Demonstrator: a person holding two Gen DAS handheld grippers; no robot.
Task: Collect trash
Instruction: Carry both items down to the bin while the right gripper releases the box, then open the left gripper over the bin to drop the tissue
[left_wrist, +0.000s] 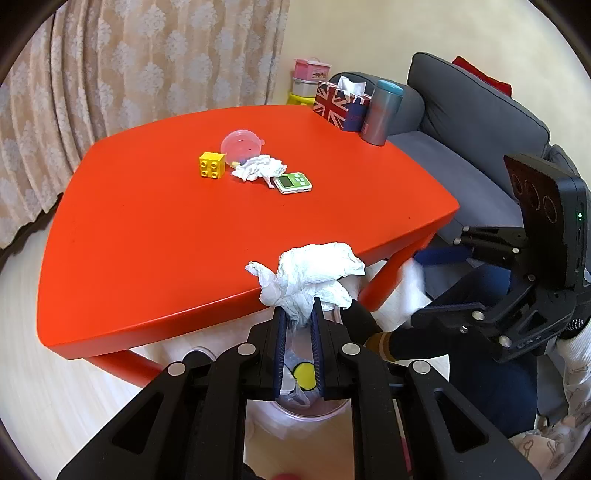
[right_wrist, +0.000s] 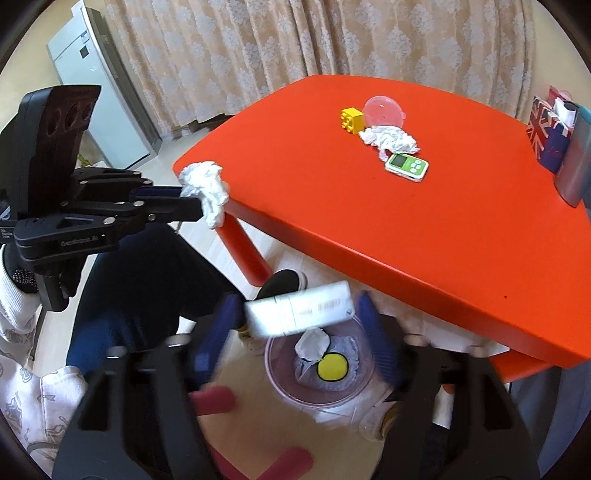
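The left gripper (left_wrist: 300, 321) has its blue-padded jaws pinched onto a crumpled white paper tissue (left_wrist: 310, 277), held in the air just off the near edge of the glossy orange tabletop (left_wrist: 184, 240), close to the corner above an orange table leg (right_wrist: 242, 245); the right wrist view shows the same wad (right_wrist: 207, 190) hanging at that corner. The right gripper (right_wrist: 297, 319) stands with its jaws spread wide, and a small white rectangular box with a printed barcode (right_wrist: 301, 312) sits blurred between them — whether either pad touches it cannot be told. Directly beneath is a round translucent pink trash bin (right_wrist: 275, 384) on the floor, partly under the table edge; inside it lie a grey crumpled bag, a white wad and a round yellow disc (right_wrist: 333, 366). Toward the middle of the tabletop a second crumpled white tissue (left_wrist: 258, 168) rests touching a clear pink plastic dome lid (left_wrist: 242, 146), with a yellow toy building brick (left_wrist: 211, 165) just beside it and a green-and-white digital timer (left_wrist: 293, 183) at its other side. At the far right corner stand a Union Jack tissue box (left_wrist: 338, 103) and a grey-and-teal tumbler (left_wrist: 380, 112), side by side.
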